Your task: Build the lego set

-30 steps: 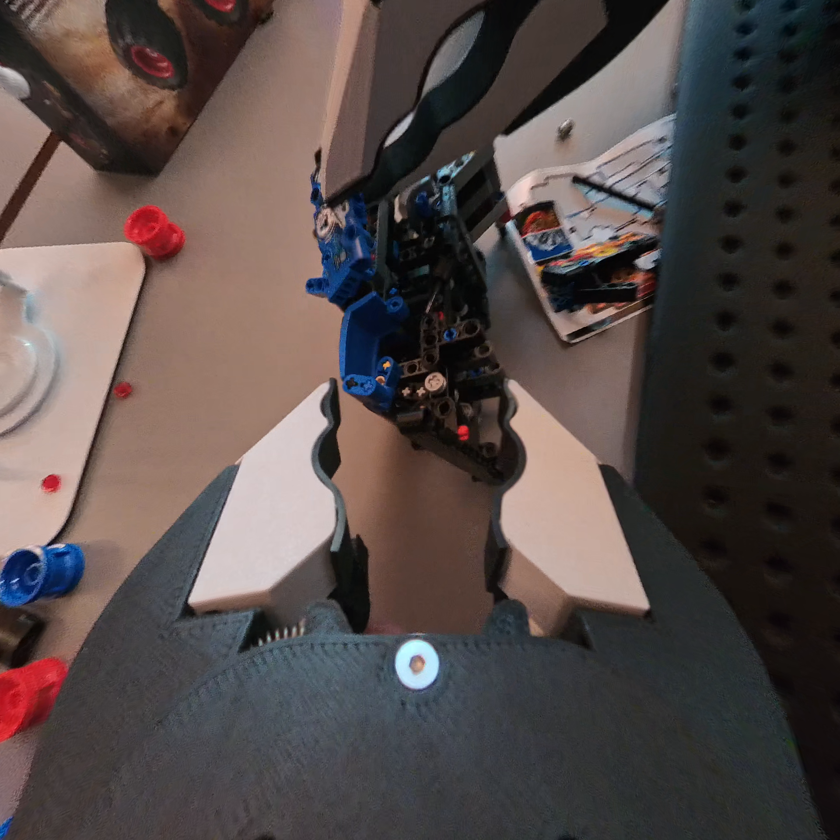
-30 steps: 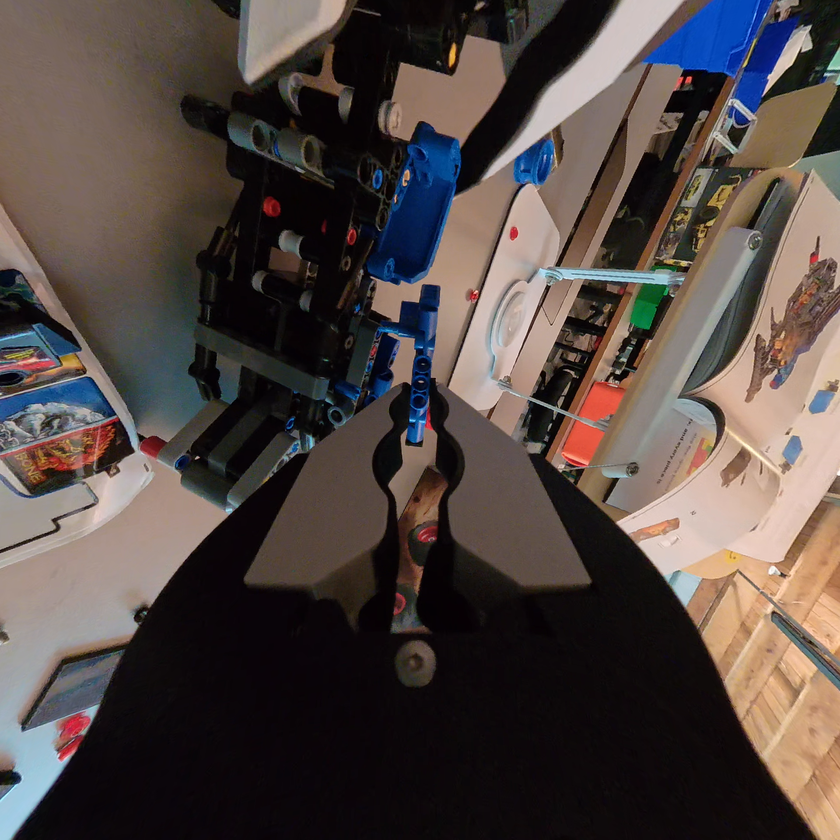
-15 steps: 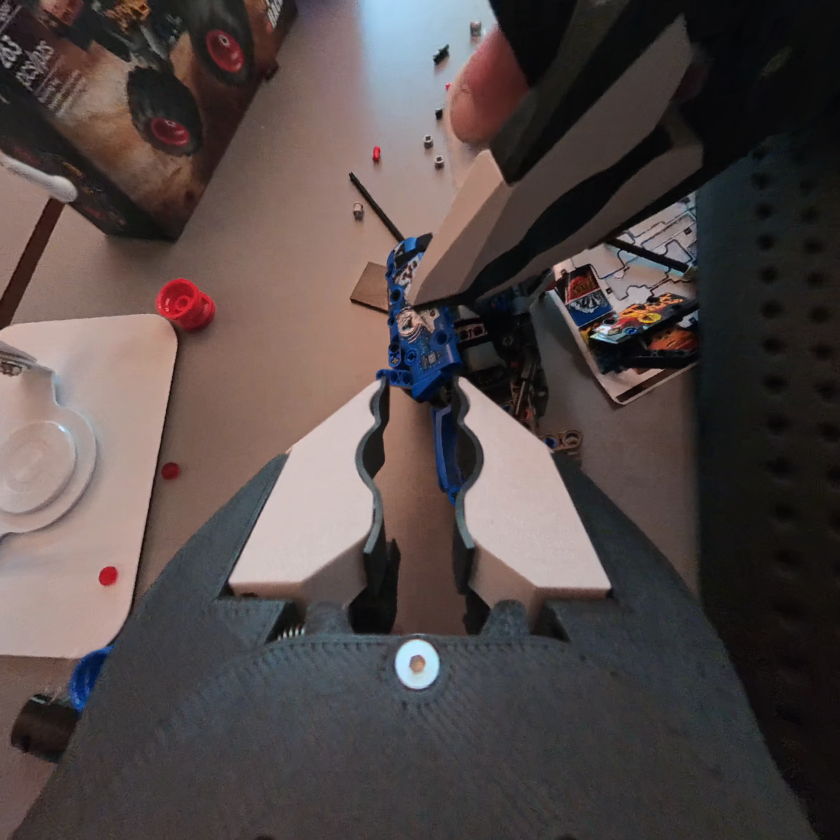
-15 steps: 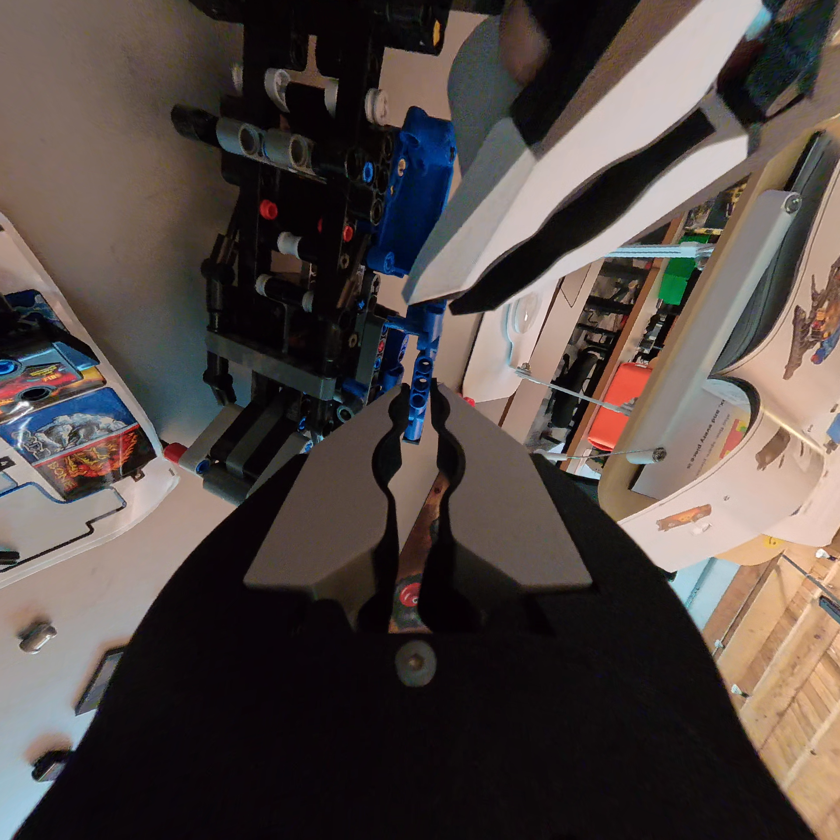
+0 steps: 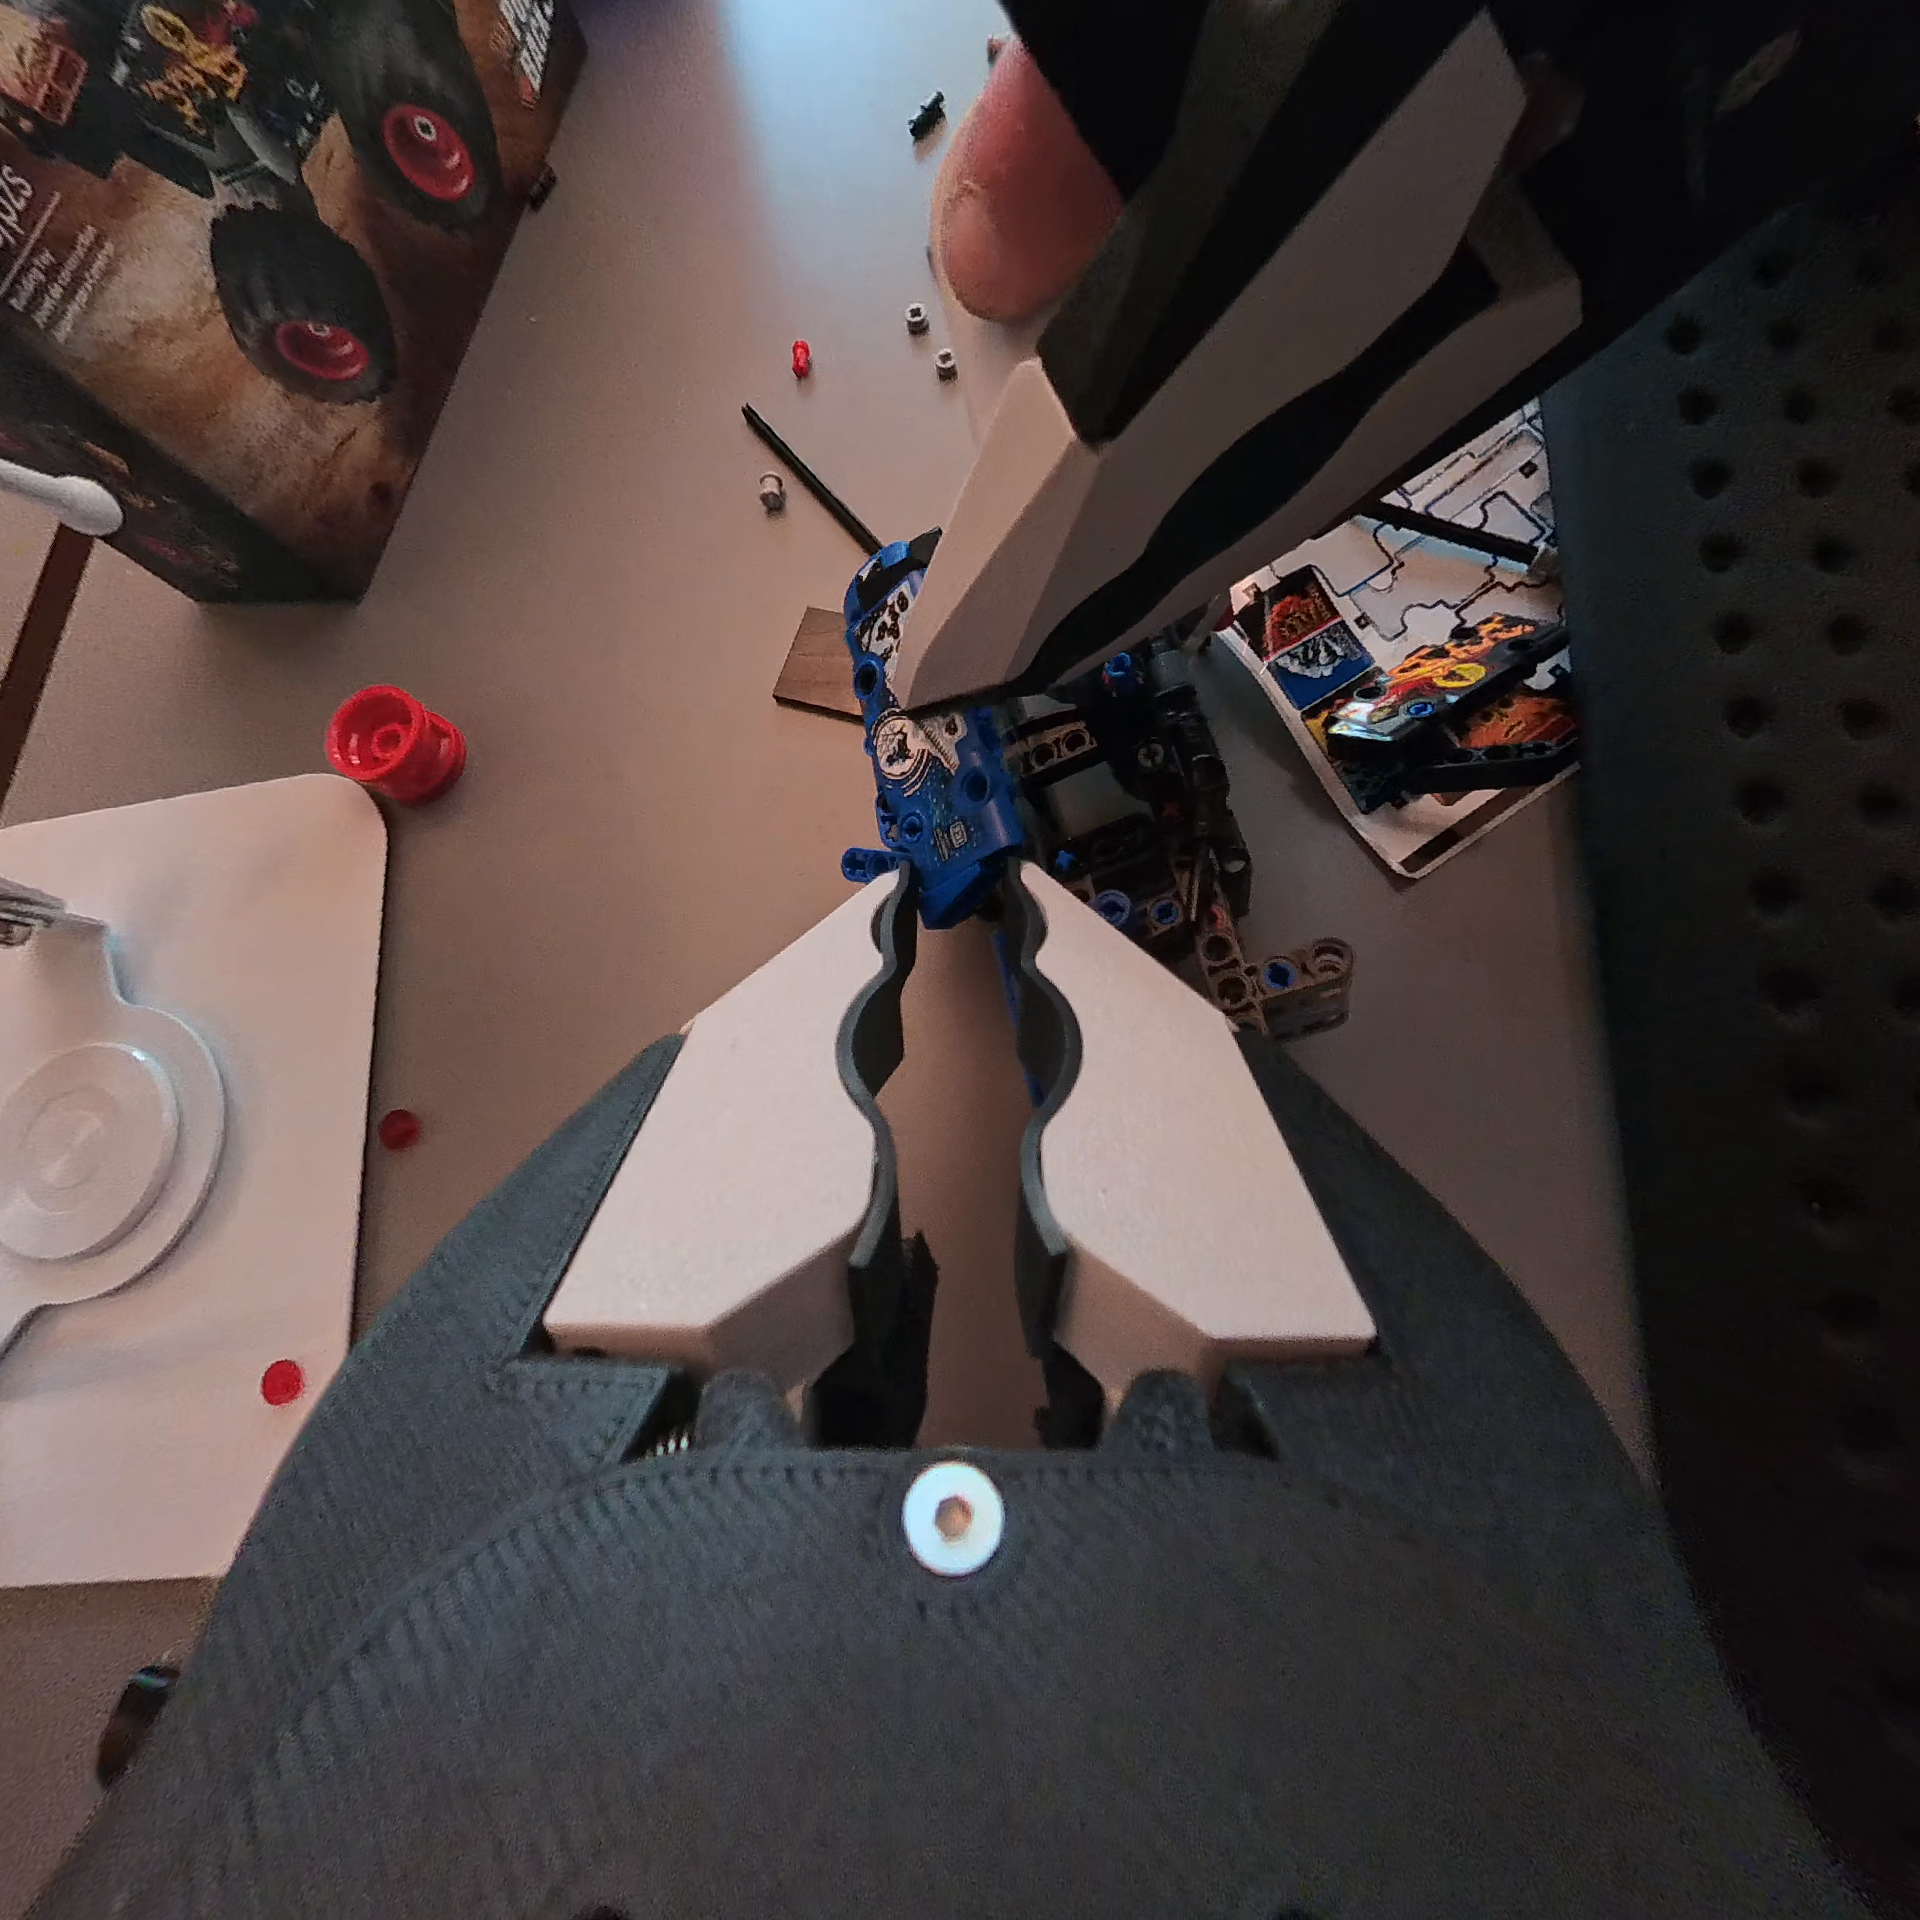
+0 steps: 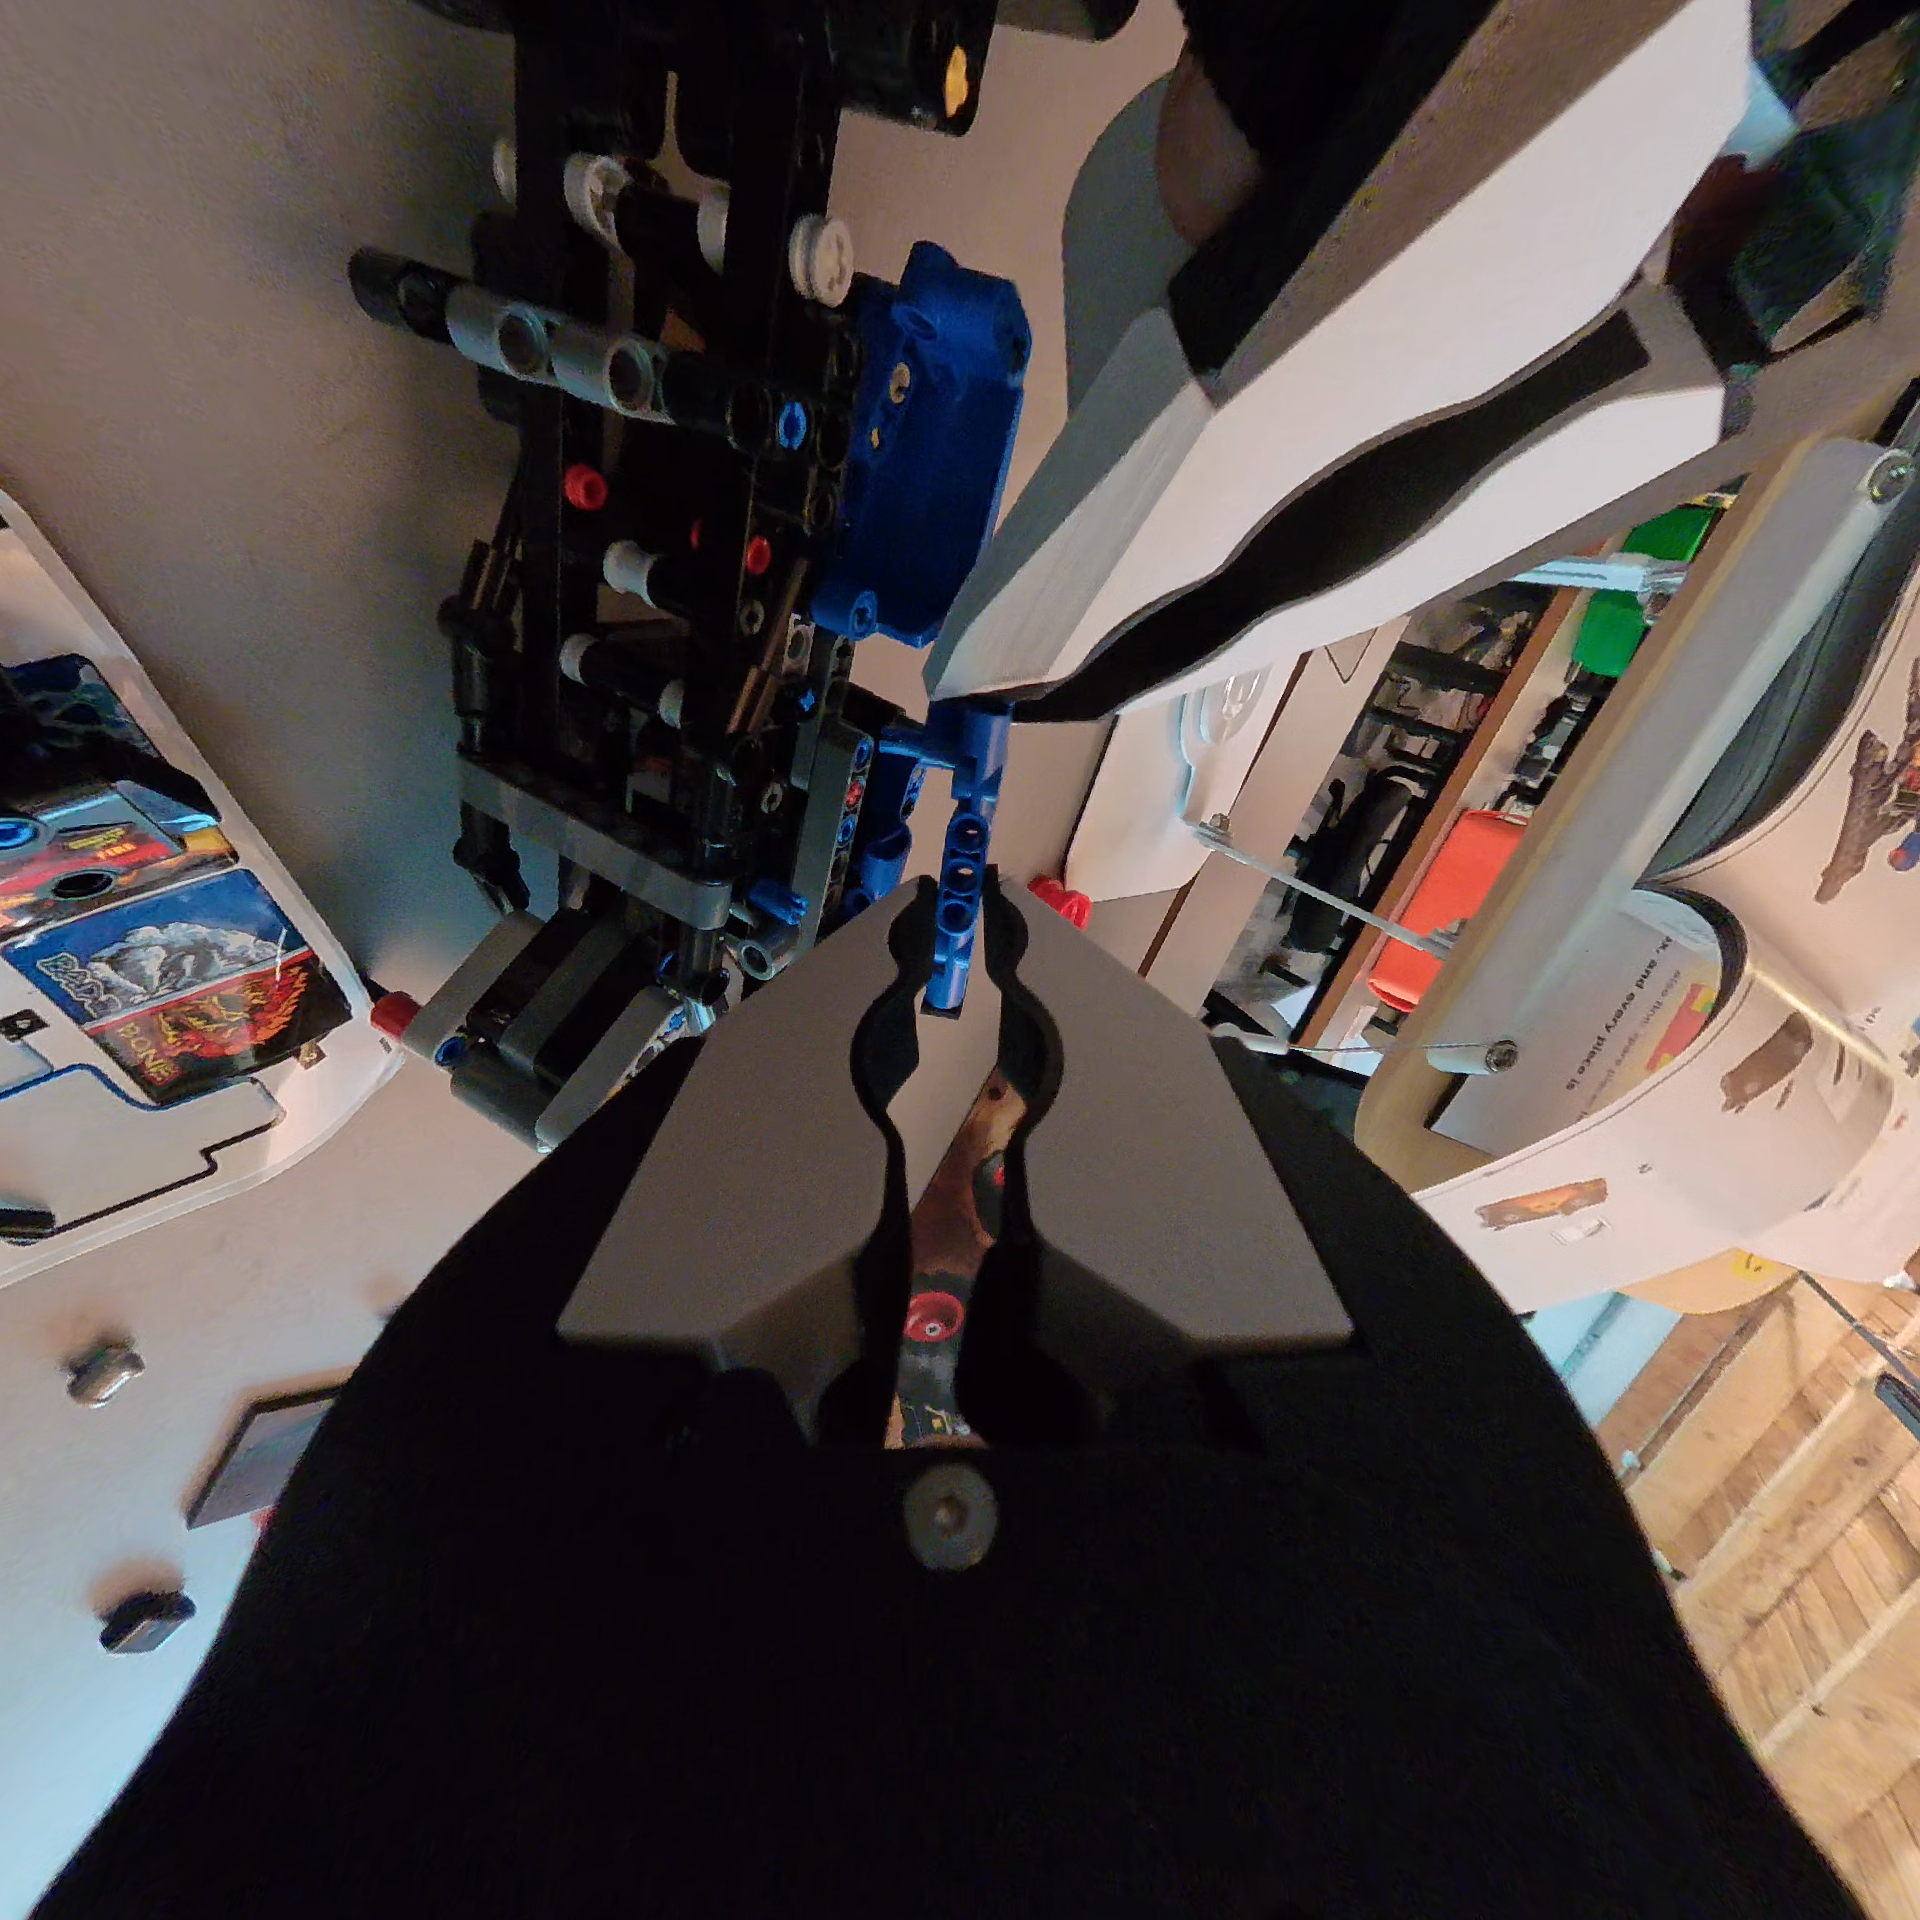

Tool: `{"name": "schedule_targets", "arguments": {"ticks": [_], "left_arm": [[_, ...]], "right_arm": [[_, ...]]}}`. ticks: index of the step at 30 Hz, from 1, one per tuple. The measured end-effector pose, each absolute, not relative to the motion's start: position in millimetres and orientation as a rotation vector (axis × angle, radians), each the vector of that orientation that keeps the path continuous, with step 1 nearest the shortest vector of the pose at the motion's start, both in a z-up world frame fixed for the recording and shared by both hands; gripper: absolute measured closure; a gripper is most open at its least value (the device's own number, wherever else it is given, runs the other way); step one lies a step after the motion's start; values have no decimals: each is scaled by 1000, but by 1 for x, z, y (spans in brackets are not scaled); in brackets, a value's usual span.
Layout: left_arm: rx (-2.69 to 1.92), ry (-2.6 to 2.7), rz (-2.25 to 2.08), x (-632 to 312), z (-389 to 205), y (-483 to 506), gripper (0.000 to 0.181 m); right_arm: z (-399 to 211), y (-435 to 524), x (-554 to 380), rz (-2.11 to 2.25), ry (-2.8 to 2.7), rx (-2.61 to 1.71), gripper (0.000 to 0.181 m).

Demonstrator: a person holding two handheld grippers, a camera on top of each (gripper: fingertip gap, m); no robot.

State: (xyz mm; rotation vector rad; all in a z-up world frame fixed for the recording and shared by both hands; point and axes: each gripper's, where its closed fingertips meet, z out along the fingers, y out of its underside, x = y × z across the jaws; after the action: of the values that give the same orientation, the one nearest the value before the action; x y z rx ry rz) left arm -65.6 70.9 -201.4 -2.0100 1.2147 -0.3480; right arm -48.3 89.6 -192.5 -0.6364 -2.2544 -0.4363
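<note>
Both tools are clamped on one blue printed plastic lego panel (image 5: 930,790), held above the grey tabletop (image 5: 582,727): the left tool (image 5: 956,904) grips its near end, the right tool (image 6: 956,914) its thin edge. Best to keep both grips steady and line its pins up with the black-and-grey beam chassis (image 6: 665,582) before pressing.

Hidden and cut-off parts

The right gripper (image 5: 940,691) covers the upper end of the blue panel (image 5: 935,790) and most of the black chassis (image 5: 1132,810). The set box (image 5: 239,260) runs off the left wrist view's top-left corner. The small pins (image 5: 930,338) on the worktop (image 5: 623,623) are too small to identify.
</note>
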Motion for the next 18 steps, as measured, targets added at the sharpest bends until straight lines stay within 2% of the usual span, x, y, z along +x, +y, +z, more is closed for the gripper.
{"name": "schedule_targets", "arguments": {"ticks": [10,13,18], "left_arm": [[-2003,1315,-339,-65,-196,65,167],[-2004,1343,-328,-63,-198,65,167],[-2002,1340,-368,-64,-199,66,167]], "right_arm": [[-193,73,-42,-198,-2319,-752,168],[-191,73,-40,-161,-2329,-763,177],[-191,75,-42,-121,-2321,-770,180]]}}
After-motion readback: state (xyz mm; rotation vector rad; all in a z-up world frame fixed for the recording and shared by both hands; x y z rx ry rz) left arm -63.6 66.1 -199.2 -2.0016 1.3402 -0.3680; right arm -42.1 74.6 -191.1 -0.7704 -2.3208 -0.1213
